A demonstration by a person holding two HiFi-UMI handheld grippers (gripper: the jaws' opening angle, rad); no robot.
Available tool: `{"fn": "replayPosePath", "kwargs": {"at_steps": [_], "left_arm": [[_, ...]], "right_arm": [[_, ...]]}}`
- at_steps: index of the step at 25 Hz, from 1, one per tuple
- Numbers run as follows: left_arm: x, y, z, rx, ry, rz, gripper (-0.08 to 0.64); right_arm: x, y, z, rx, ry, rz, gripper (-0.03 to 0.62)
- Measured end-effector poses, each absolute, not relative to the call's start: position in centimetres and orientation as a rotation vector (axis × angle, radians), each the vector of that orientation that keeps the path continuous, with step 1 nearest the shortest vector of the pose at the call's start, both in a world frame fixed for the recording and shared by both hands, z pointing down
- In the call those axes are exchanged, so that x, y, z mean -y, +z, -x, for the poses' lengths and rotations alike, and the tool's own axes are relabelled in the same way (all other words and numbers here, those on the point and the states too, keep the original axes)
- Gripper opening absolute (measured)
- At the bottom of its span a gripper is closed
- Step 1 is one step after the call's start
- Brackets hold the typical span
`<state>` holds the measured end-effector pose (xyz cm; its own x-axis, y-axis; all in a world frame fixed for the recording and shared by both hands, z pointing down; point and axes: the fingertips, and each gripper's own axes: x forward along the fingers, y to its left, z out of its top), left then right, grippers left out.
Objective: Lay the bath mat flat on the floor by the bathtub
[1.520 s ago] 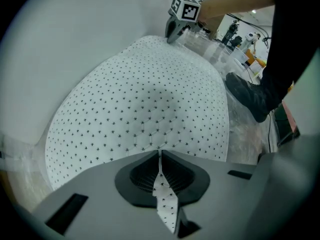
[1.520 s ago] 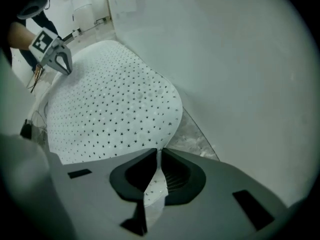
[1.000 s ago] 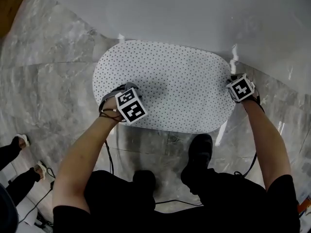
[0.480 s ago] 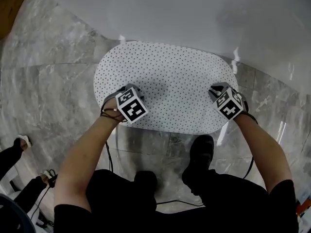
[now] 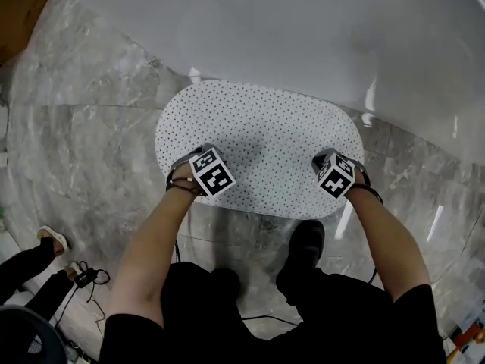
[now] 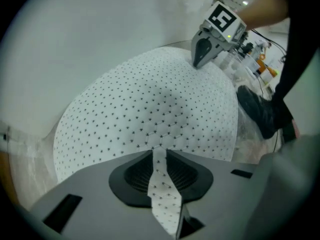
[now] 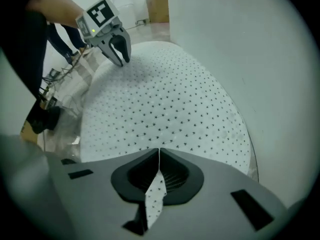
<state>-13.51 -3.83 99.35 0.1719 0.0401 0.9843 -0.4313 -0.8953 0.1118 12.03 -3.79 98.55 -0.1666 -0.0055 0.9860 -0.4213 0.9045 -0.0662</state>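
The bath mat (image 5: 265, 139), a white oval with small black dots, lies spread flat on the grey marble floor, its far edge close to the white bathtub (image 5: 303, 36). My left gripper (image 5: 206, 174) stands over the mat's near left part. In the right gripper view the left gripper (image 7: 120, 51) has its fingertips apart, touching the mat, with no fold between them; the jaws are closing. My right gripper (image 5: 333, 176) stands on the mat's near right part. The left gripper view shows the right gripper (image 6: 200, 59) with fingers pressed together, tip down on the mat (image 6: 150, 109), holding nothing.
The person's black shoes (image 5: 307, 241) stand just in front of the mat's near edge. A cable (image 5: 83, 275) and another person's feet (image 5: 49, 240) are at the lower left. A cardboard box (image 7: 157, 6) stands farther off beside the tub.
My right gripper has come in from the mat's right end onto its near right part and shut. The left gripper has stayed in place. The mat lies flat throughout.
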Motion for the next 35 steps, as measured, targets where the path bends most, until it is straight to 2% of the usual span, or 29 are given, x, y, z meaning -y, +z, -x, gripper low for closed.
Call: {"fn": "replayPosePath", "kwargs": {"at_steps": [1, 4, 7, 16, 25, 35], "left_arm": [[3.6, 97.9, 13.3, 0.422, 1.699, -2.074, 0.077], [4.6, 89.8, 12.7, 0.666, 1.405, -2.098, 0.067], [4.7, 80.5, 12.1, 0.81, 1.256, -2.079, 0.038], [6.5, 49.8, 5.0, 0.928, 0.765, -2.034, 0.025], [6.3, 28.6, 1.9, 0.989, 0.764, -2.192, 0.023], [7.4, 13.6, -1.7, 1.117, 0.671, -2.291, 0.023]], "right_arm": [[3.9, 97.0, -12.3, 1.72, 0.399, -0.328, 0.019], [6.5, 89.0, -13.6, 1.8, 0.487, -0.488, 0.017], [7.9, 78.9, -14.2, 1.908, 0.607, -0.661, 0.017], [5.3, 53.1, -12.7, 2.046, 0.819, -0.945, 0.017], [4.7, 32.1, -11.9, 2.199, 0.695, -0.893, 0.017], [6.3, 19.0, -15.7, 2.335, 0.561, -0.919, 0.017]]}}
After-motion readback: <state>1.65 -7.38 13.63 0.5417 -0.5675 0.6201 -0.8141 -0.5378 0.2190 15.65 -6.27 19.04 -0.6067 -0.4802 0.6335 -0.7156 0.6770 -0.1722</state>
